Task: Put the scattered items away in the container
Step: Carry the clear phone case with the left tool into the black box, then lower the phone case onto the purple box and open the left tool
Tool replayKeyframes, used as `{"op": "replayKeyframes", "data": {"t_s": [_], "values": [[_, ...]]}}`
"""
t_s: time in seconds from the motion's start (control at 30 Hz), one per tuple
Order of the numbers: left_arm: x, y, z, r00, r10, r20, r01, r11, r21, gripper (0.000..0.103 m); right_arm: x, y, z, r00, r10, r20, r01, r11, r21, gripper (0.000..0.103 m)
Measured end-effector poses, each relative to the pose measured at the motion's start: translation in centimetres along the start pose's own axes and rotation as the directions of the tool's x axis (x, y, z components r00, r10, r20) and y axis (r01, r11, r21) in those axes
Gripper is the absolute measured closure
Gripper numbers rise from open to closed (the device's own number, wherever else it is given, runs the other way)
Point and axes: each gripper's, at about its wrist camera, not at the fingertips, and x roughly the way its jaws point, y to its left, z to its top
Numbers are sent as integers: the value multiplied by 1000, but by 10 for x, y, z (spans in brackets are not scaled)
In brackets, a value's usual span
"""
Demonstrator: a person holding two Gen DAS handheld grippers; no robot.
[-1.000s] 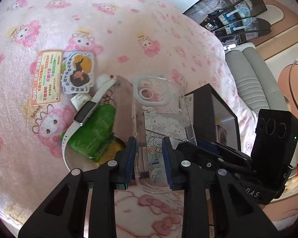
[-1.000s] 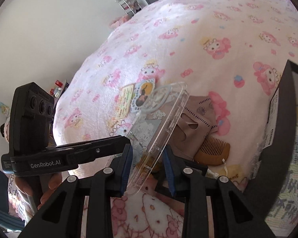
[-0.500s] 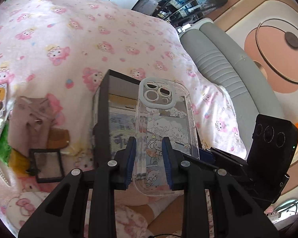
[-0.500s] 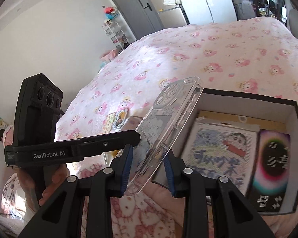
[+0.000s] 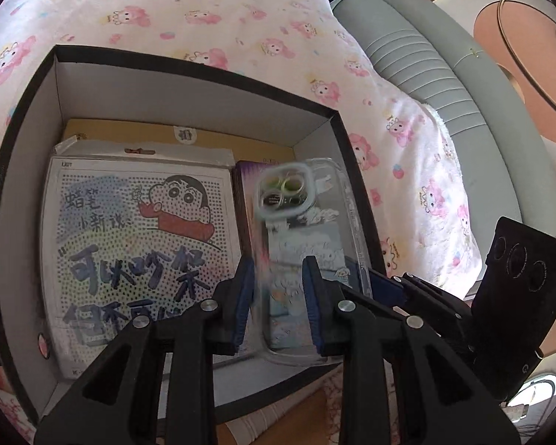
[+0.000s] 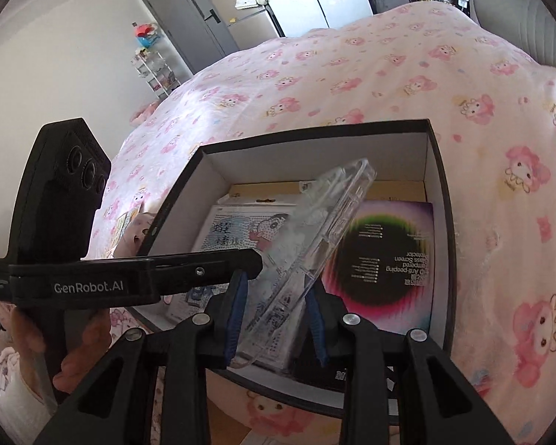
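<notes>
A clear phone case [image 5: 300, 244] printed with cartoon figures is held over the open black box [image 5: 26, 118]. Both grippers grip it at its lower end: my left gripper [image 5: 278, 307] is shut on it, and my right gripper [image 6: 274, 315] is shut on it too. In the right wrist view the phone case [image 6: 315, 233] stands tilted on edge above the black box [image 6: 441, 222]. Inside the box lie a cartoon-printed package [image 5: 137, 244] and a dark screen-protector package [image 6: 385, 256].
The box sits on a pink cartoon-print blanket [image 5: 204, 11]. A grey sofa [image 5: 444, 85] lies to the right in the left wrist view. The left gripper's body [image 6: 63, 230] crosses the left of the right wrist view. A few items [image 6: 129, 222] lie left of the box.
Both grippers carried the phone case from the pile of scattered items to above the open box. The watch, comb and cards have left the views.
</notes>
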Motion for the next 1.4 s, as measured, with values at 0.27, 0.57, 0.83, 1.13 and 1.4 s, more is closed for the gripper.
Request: {"op": "replayKeyframes", "data": {"t_s": [0.27, 0.57, 0.83, 1.13, 1.4], "values": [[20, 5, -7, 998, 44, -52, -46, 998, -44, 78, 8, -21, -7, 1000, -14, -10, 15, 997, 74, 75], [3, 18, -17, 979, 200, -29, -201, 977, -75, 78, -11, -29, -7, 996, -64, 62, 59, 994, 89, 75], [15, 24, -16, 985, 160, -63, -166, 982, -89, 78, -21, -36, -1, 989, -113, 91, 102, 988, 113, 75], [51, 6, 0, 982, 138, -125, -145, 988, -45, 77, -34, -69, 9, 976, -201, 86, 186, 969, 163, 75], [57, 13, -1, 971, 177, -158, -186, 982, -44, 79, -35, -69, 5, 980, -160, 119, 139, 976, 169, 75]]}}
